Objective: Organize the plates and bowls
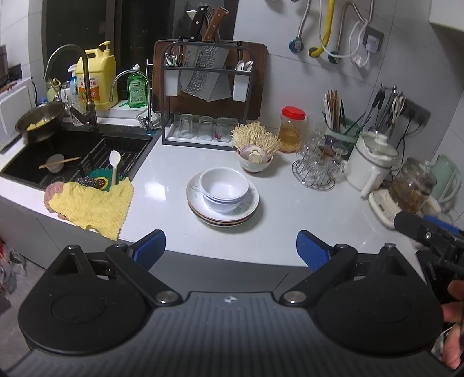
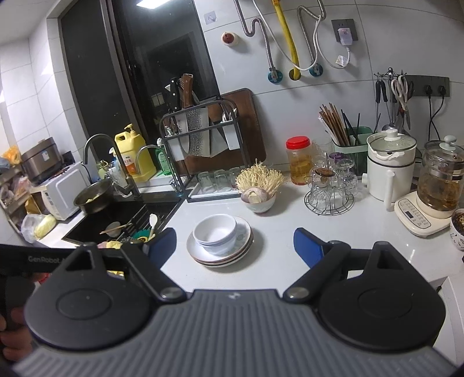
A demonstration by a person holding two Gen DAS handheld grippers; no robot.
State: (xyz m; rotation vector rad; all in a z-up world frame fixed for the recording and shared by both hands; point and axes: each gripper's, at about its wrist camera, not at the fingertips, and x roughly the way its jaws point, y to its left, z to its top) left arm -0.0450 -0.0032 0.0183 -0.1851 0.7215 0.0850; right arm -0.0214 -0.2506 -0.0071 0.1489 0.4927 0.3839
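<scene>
Two bowls (image 1: 224,190) — beyond empty jaws

A white, glossy stone countertop (image 2: 290,261) is set against a wall of large pale grey tiles (image 2: 377,43). A black recessed sink (image 1: 72,156) is sunk into the countertop at its left end, and a dark curved metal faucet (image 1: 84,87) is mounted behind the sink. A dark-framed window (image 2: 130,72) showing night outside is placed above the sink, and a rectangular ceiling light (image 2: 149,3) is reflected in its glass. A grey wall socket strip (image 2: 429,85) is fixed above the countertop's right end. Left of the sink, a white microwave oven (image 2: 62,192) is seen.
</scene>
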